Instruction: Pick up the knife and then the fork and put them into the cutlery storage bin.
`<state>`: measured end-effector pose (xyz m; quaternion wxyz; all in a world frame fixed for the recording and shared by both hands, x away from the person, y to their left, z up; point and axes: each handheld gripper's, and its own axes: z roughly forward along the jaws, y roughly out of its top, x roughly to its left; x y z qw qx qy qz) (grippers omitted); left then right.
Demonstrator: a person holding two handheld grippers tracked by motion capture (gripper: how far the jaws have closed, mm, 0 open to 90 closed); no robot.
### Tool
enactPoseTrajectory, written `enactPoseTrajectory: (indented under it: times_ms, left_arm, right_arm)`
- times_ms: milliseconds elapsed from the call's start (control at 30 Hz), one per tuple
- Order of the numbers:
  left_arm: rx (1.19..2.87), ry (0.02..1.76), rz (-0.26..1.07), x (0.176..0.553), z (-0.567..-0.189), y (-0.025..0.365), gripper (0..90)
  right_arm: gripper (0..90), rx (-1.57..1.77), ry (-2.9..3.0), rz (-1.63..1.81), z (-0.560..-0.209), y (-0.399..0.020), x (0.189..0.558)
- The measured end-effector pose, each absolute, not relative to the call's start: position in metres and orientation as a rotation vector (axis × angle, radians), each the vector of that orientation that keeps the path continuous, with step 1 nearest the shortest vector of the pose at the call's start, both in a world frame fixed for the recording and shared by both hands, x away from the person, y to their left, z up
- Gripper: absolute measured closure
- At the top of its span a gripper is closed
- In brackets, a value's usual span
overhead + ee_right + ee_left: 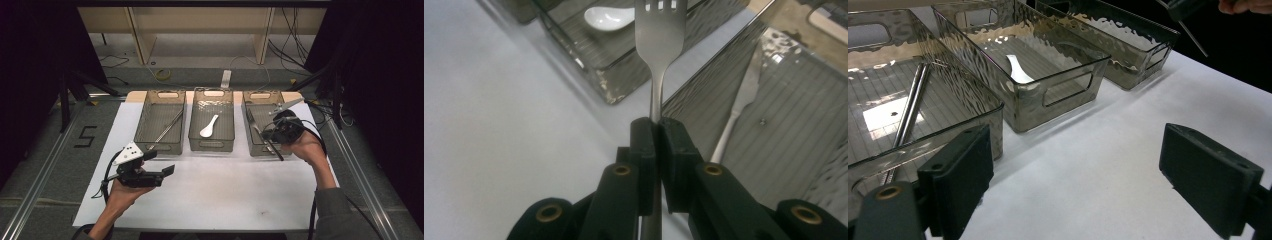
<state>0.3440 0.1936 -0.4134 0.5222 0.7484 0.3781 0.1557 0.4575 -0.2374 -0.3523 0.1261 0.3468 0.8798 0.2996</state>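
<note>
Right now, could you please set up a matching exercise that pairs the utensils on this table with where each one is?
Things:
1. fork
2. white spoon
3. chopsticks
4. knife

Places:
A. lying in the left bin
B. clamped in the right hand-held gripper
C. lying in the right bin
D. lying in the middle bin

Pairs: 1-B, 2-D, 3-A, 4-C
</note>
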Motion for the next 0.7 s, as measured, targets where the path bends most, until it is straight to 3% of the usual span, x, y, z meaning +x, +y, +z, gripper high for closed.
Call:
enactPoseTrajectory:
  times_ms: [700]
  left_arm:
    - [1.785,0.906,0.373,0.344,-0.413,0.194,13.4]
  right_arm:
    - [85.6,1.196,2.454,0.856,-0.331,-0.247,0.519]
